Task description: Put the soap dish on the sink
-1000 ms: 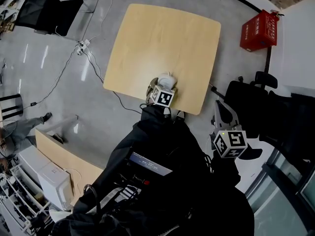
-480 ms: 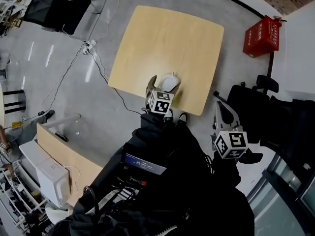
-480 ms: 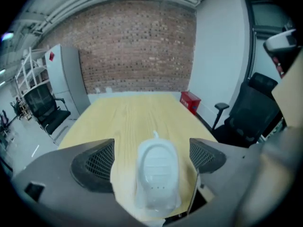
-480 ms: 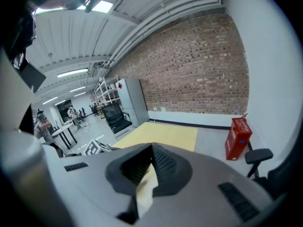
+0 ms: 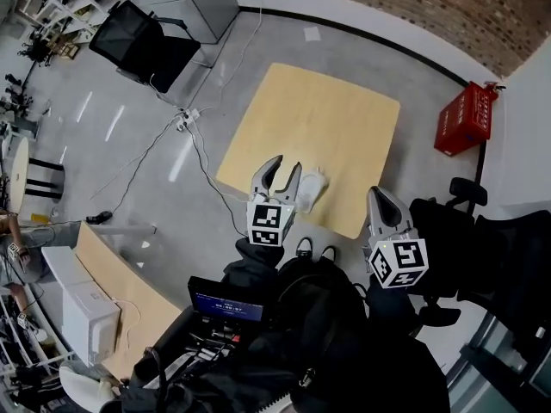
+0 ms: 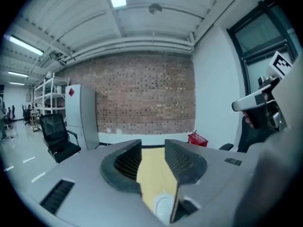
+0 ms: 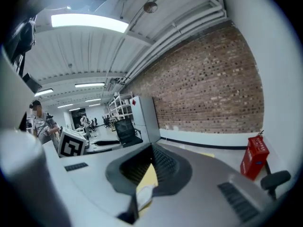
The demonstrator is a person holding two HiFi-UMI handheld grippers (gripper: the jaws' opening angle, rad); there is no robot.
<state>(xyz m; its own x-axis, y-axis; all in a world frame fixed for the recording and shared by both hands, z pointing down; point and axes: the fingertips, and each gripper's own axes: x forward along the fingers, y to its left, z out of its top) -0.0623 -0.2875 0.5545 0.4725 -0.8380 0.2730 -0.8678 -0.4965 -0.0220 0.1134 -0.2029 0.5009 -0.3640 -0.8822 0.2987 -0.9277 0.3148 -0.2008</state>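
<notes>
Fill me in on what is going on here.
A person holds a gripper in each hand above a wooden table. A white thing, likely the soap dish, lies near the table's near edge, and neither gripper touches it. The left gripper hangs over the table beside it, its jaws apart but closing on nothing. The right gripper is shut and empty, off to the side. No sink is in view.

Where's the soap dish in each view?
Head view: soap dish on the table's near edge, centre of frame.
Left gripper view: bottom centre, seen beyond the closing jaws, which hold nothing.
Right gripper view: low, left of centre, past the jaws.
Shared landmark: red box by the brick wall.
</notes>
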